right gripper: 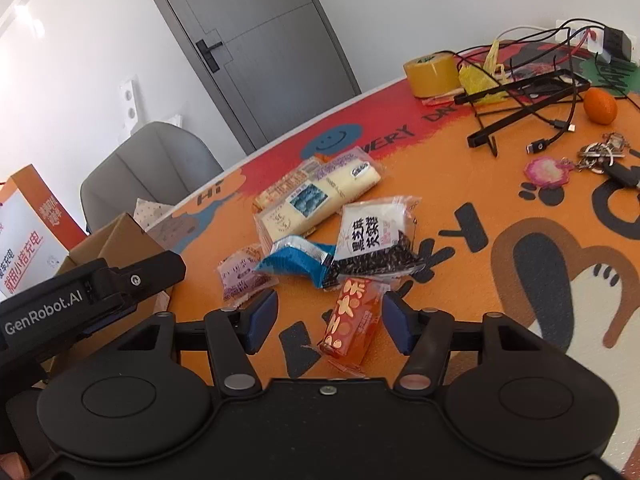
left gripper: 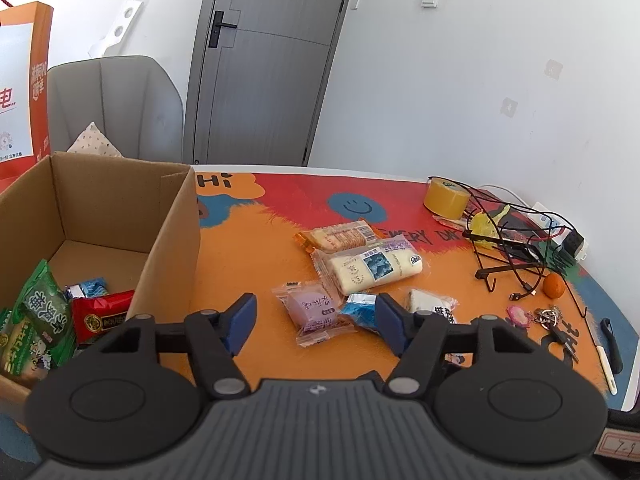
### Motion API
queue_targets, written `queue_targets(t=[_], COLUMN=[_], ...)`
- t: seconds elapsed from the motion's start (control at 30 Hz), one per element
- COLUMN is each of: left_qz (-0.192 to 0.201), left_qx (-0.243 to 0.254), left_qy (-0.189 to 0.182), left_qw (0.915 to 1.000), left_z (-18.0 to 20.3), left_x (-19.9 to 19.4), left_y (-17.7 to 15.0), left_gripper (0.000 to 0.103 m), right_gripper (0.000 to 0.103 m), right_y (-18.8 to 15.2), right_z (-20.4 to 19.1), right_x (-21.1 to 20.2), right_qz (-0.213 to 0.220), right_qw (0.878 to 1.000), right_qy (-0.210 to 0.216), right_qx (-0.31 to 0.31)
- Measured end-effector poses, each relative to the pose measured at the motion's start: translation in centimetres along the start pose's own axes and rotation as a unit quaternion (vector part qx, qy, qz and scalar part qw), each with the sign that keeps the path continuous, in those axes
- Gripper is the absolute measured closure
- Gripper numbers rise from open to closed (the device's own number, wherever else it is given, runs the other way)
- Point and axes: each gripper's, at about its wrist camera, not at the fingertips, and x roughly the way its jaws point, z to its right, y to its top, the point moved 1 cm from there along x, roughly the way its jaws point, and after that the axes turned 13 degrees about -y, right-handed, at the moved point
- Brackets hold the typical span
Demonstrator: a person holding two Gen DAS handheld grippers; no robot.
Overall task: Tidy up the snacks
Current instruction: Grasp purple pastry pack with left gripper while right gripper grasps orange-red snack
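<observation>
Several snack packets lie on the orange table mat. My left gripper (left gripper: pixel 316 320) is open above a purple packet (left gripper: pixel 314 312), with a blue packet (left gripper: pixel 360 310) by its right finger. A cardboard box (left gripper: pixel 168 240) at the left holds a green packet (left gripper: pixel 40 308) and a red packet (left gripper: pixel 100 314). A long cream bread packet (left gripper: pixel 372 266) and an orange-ended packet (left gripper: pixel 338 236) lie farther back. My right gripper (right gripper: pixel 330 320) is open around an orange-red packet (right gripper: pixel 352 324). Beyond it lie a black-and-white sesame packet (right gripper: pixel 374 236), the blue packet (right gripper: pixel 298 258) and the purple packet (right gripper: pixel 242 274).
At the back right are a yellow tape roll (left gripper: pixel 446 198), a black wire rack with cables (left gripper: pixel 516 240), a small orange (left gripper: pixel 554 284), keys (left gripper: pixel 550 316) and a pink charm (right gripper: pixel 546 172). A grey chair (left gripper: pixel 116 108) and an orange paper bag (left gripper: pixel 24 92) stand behind the box.
</observation>
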Motion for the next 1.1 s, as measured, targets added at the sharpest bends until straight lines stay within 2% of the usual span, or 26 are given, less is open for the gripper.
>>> queue_targets(t=[0.07, 0.13, 0.17, 0.2, 0.23, 0.3, 0.9, 1.1], left_qz=[-0.004, -0.008, -0.009, -0.011, -0.012, -0.015, -0.029, -0.043], left_qx=[-0.003, -0.005, -0.006, -0.008, -0.008, -0.008, -0.039, -0.046], left_qy=[0.0, -0.002, -0.003, -0.004, -0.004, -0.002, 0.044, 0.043], left_qw=[1.0, 1.0, 0.9999, 0.9999, 0.9999, 0.9999, 0.9979, 0.9971], left_z=[0.0, 0.0, 0.1, 0.1, 0.2, 0.3, -1.0, -1.4], left_x=[0.4, 0.8, 1.0, 1.2, 1.4, 1.9, 7.1, 8.6], left_y=[-0.1, -0.2, -0.2, -0.3, -0.3, -0.4, -0.3, -0.8], left_gripper=[0.045, 0.047, 0.048, 0.048, 0.049, 0.049, 0.053, 0.053], right_gripper=[0.047, 0.053, 0.058, 0.07, 0.076, 0.079, 0.08, 0.08], right_y=[-0.2, -0.3, -0.4, -0.4, -0.3, -0.2, 0.6, 0.7], right_z=[-0.2, -0.4, -0.3, -0.2, -0.1, 0.3, 4.1, 5.0], right_x=[0.4, 0.9, 1.2, 1.4, 1.4, 1.6, 0.8, 0.9], right_qz=[-0.005, -0.011, -0.017, -0.016, -0.015, -0.02, 0.0, 0.002], right_qw=[1.0, 1.0, 1.0, 1.0, 1.0, 1.0, 0.999, 0.998], right_qy=[-0.004, -0.008, -0.01, -0.01, -0.013, -0.007, -0.029, -0.039], right_qx=[-0.003, -0.007, -0.008, -0.008, -0.009, -0.004, 0.039, 0.051])
